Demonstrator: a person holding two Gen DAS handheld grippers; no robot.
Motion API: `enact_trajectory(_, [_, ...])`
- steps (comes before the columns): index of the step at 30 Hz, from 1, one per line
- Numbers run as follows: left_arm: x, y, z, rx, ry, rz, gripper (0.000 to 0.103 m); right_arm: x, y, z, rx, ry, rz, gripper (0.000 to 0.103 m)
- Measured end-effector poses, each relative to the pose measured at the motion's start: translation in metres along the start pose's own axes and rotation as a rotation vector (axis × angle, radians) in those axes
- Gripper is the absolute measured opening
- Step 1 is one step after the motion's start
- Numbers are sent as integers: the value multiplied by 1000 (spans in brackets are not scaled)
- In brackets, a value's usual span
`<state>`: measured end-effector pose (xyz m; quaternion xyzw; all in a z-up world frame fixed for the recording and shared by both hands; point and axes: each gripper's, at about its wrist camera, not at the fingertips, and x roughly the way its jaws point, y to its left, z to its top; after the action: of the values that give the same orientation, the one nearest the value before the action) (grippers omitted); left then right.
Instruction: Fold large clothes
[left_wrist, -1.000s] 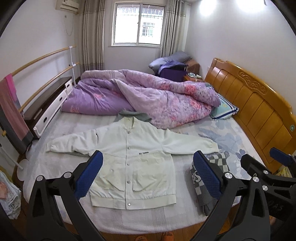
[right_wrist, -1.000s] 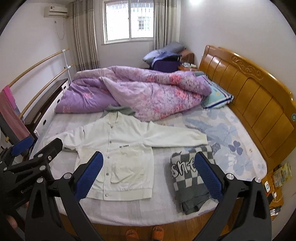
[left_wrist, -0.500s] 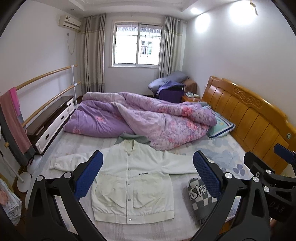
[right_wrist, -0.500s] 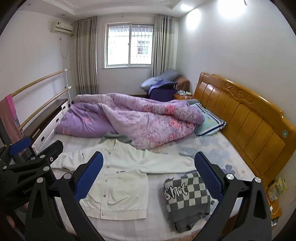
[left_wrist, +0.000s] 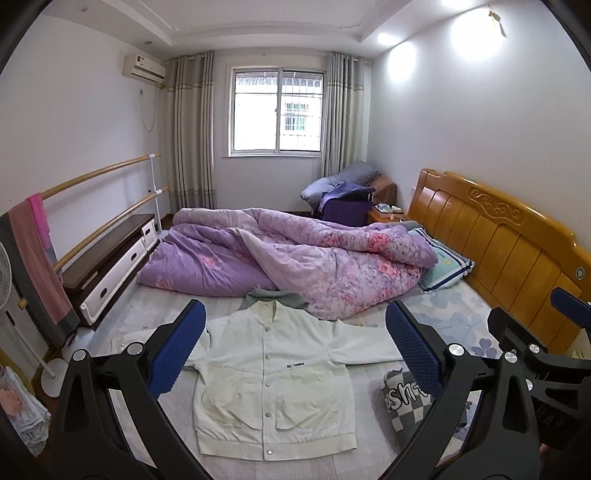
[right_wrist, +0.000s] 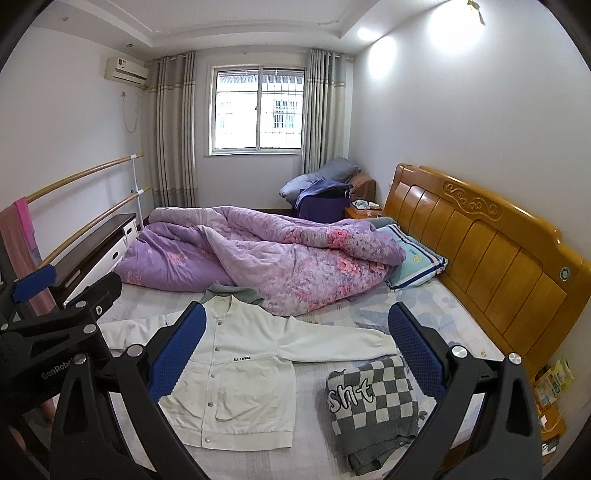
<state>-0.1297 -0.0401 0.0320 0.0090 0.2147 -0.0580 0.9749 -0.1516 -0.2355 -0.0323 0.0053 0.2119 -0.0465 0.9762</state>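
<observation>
A white button-up jacket (left_wrist: 273, 380) (right_wrist: 236, 384) lies flat on the bed, front up, both sleeves spread out sideways. A folded grey-and-white checkered garment (right_wrist: 373, 402) (left_wrist: 406, 402) rests to its right near the bed's front edge. My left gripper (left_wrist: 295, 354) hangs open well above and in front of the jacket, holding nothing. Beside it, my right gripper (right_wrist: 295, 358) is likewise open and empty, held above the bed. Each gripper's frame shows at the edge of the other's view.
A crumpled purple floral duvet (left_wrist: 295, 266) covers the far half of the bed. A striped pillow (left_wrist: 443, 266) lies by the wooden headboard (left_wrist: 509, 251). On the left stand a low cabinet (left_wrist: 107, 262) and wooden rails (left_wrist: 92, 173) with hanging cloths; a fan (left_wrist: 7, 280) is nearby.
Both grippers have risen and tilted upward, pulling back from the bed. The jacket and checkered garment now sit lower in both views, and the ceiling has come into sight. Nothing was grasped.
</observation>
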Motion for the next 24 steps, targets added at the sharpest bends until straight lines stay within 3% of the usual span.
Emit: enact_trajectory(24, [6, -3, -1, 5, 26, -3, 98, 4, -1, -5, 21, 14, -17, 95])
